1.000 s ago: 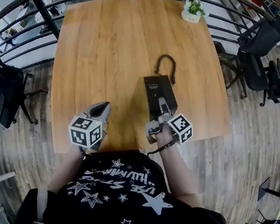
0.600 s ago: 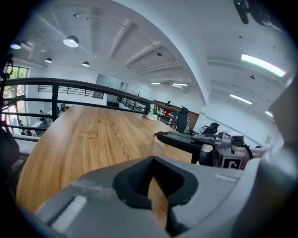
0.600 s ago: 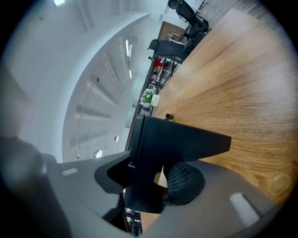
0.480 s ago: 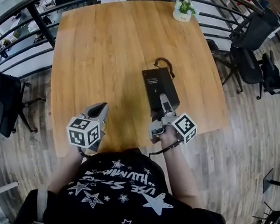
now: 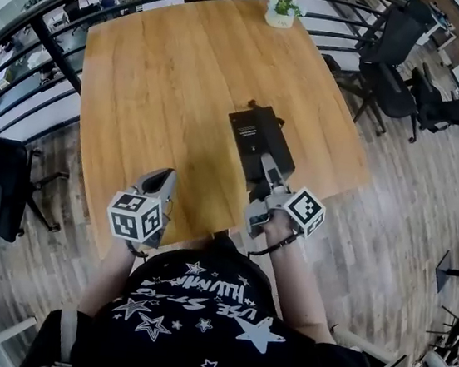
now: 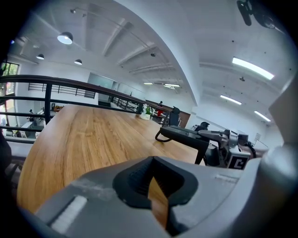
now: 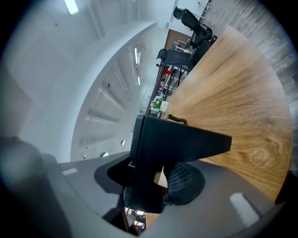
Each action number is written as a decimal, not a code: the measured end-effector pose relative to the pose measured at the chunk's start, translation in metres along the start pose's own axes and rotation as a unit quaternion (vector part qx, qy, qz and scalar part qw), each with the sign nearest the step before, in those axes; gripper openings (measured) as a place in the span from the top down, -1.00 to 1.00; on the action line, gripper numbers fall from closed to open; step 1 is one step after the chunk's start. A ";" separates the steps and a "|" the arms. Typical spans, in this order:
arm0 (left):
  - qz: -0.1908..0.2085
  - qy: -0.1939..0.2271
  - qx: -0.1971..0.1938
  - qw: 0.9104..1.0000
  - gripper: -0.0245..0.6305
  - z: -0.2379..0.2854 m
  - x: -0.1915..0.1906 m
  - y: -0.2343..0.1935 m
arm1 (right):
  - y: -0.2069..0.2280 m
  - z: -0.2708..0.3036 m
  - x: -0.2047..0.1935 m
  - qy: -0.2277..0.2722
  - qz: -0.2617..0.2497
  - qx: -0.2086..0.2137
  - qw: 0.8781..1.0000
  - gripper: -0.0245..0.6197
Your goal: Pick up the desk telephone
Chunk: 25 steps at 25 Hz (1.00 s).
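At the left, our left gripper (image 5: 161, 180) hovers over the near edge of the wooden table (image 5: 161, 69). Its jaws are drawn together on nothing, and only a sliver of tabletop shows between the pads. Toward the middle, the black desk telephone (image 5: 255, 136) lies lengthwise away from us, its coiled cord (image 7: 177, 119) at the far end. We see tabletop under its near end, but we cannot tell whether the far end rests on the wood. To its right, our right gripper (image 5: 266, 177) is clamped on the telephone's near end. A potted plant (image 5: 279, 10) stands at the far edge, and black chairs (image 5: 395, 41) stand beyond the right side.
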<state>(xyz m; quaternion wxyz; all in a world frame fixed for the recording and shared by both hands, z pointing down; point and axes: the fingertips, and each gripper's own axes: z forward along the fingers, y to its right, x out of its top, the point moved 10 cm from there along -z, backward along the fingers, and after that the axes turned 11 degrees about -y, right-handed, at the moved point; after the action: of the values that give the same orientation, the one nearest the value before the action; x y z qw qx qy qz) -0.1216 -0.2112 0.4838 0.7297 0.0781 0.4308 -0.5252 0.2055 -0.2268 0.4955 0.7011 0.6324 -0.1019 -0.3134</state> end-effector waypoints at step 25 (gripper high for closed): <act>0.074 -0.041 -0.109 0.990 0.92 -0.075 -0.069 0.000 | -0.021 -0.121 -0.158 0.106 0.034 -0.023 0.993 0.32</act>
<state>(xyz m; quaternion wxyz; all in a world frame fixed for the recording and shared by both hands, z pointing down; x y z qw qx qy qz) -0.1680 -0.1211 0.4866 0.7875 0.0083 0.4483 -0.4229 0.1408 -0.0377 0.4937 0.7327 0.6418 -0.0409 -0.2225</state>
